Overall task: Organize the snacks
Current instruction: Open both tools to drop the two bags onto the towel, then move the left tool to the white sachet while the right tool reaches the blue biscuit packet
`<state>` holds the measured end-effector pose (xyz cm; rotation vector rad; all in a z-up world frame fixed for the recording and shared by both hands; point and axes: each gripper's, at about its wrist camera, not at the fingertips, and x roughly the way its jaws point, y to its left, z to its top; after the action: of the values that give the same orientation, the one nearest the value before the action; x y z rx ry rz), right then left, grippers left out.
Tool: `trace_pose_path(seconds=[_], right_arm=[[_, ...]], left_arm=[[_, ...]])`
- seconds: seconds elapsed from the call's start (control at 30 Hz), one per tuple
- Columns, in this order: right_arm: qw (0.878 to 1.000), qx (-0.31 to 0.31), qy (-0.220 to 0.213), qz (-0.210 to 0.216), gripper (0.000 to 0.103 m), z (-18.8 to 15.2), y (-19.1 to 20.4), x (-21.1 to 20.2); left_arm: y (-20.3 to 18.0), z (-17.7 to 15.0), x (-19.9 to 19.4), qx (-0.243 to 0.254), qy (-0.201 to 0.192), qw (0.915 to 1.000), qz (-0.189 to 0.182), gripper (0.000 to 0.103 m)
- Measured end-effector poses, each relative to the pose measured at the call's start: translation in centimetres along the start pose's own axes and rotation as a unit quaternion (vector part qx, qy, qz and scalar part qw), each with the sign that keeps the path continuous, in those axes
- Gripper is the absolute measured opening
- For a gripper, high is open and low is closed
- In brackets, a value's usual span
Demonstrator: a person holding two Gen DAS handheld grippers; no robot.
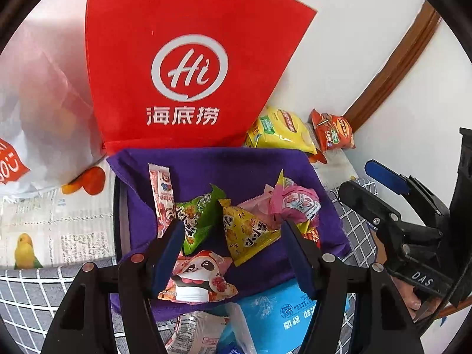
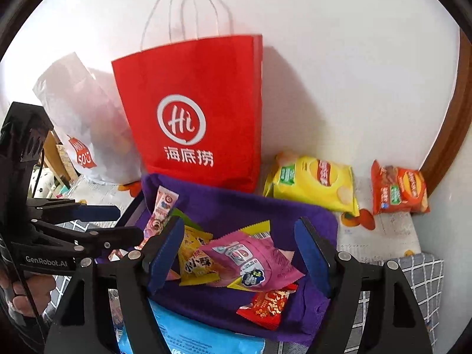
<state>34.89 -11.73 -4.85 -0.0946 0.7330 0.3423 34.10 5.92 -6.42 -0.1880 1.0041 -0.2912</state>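
Note:
A purple cloth-lined bin holds several snack packets: a pink stick packet, a green triangular packet, a yellow triangular one, a crumpled pink packet and a panda-print packet. My left gripper hangs open above them, touching none. In the right wrist view my right gripper is open over the same bin, above the pink packet and a red packet. A blue pack lies at the bin's near edge. Each gripper sees the other beside it.
A red paper bag stands against the wall behind the bin, a white plastic bag to its left. A yellow chips bag and an orange-red one lie at the right, by a brown door frame. A checked cloth covers the near surface.

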Motion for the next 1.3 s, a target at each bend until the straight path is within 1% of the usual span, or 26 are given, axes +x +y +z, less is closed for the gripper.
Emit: trace_pose_path(seconds=[0.1,0.23,0.33,0.4,0.5,0.57,0.63,0.7,0.8,0.83,0.9,0.97,1.13,1.3], right_arm=[[1.0,-0.005,-0.002,-0.011,0.077,-0.3,0.8,-1.0],[1.0,-0.001,0.002,-0.024,0.077,-1.2,1.4,-2.7],[1.0,0.01,-0.007,-0.024,0.077,-2.4,1.8,-4.9],[1.0,0.013,-0.01,-0.023,0.077,-3.3,2.3,-6.1],[1.0,0.009,-0.014,-0.02,0.077,-4.8,3.2,-7.5],[1.0,0.005,-0.015,-0.027,0.077,-5.8,4.0,-8.3],[1.0,0.002,-0.011,-0.017,0.075,-6.9,4.9,-8.8],[1.0,0.005,-0.003,0.008,0.071,-7.9,5.7,-9.1],[0.999,-0.005,0.007,0.036,0.065,-9.8,7.7,-9.1],[0.999,-0.009,0.008,0.039,0.064,-10.5,8.3,-9.0],[0.999,-0.023,0.019,0.045,0.057,-11.7,9.7,-8.6],[0.998,-0.028,0.034,0.054,0.054,-12.8,10.7,-8.0],[0.995,-0.022,0.062,0.073,0.054,-15.2,12.1,-6.6],[0.993,-0.021,0.083,0.083,0.054,-17.3,12.9,-5.3]], left_arm=[[-0.6,-0.2,-1.4,0.013,-0.016,0.9998,0.005,0.065],[-1.1,-0.3,-3.3,0.02,-0.031,0.9993,0.001,0.065],[-1.3,-0.4,-4.4,0.018,-0.035,0.9992,0.005,0.065],[-1.2,-0.6,-5.3,0.012,-0.035,0.9992,0.015,0.065],[-1.0,-0.8,-7.1,0.008,-0.056,0.9984,0.009,0.065],[-0.9,-1.2,-8.5,0.008,-0.064,0.9979,0.012,0.065],[-0.6,-1.9,-9.7,0.007,-0.069,0.9973,0.024,0.065],[-0.3,-3.0,-11.1,0.018,-0.073,0.9963,0.041,0.065],[0.8,-4.6,-12.7,0.011,-0.082,0.9947,0.062,0.065],[1.1,-4.9,-12.9,0.007,-0.083,0.9945,0.063,0.065],[2.1,-5.9,-13.3,-0.003,-0.082,0.9942,0.07,0.065],[3.3,-7.1,-13.3,-0.015,-0.077,0.9939,0.077,0.065],[6.0,-10.0,-12.5,-0.046,-0.068,0.9933,0.082,0.065],[8.2,-12.7,-10.2,-0.063,-0.064,0.9936,0.069,0.065]])
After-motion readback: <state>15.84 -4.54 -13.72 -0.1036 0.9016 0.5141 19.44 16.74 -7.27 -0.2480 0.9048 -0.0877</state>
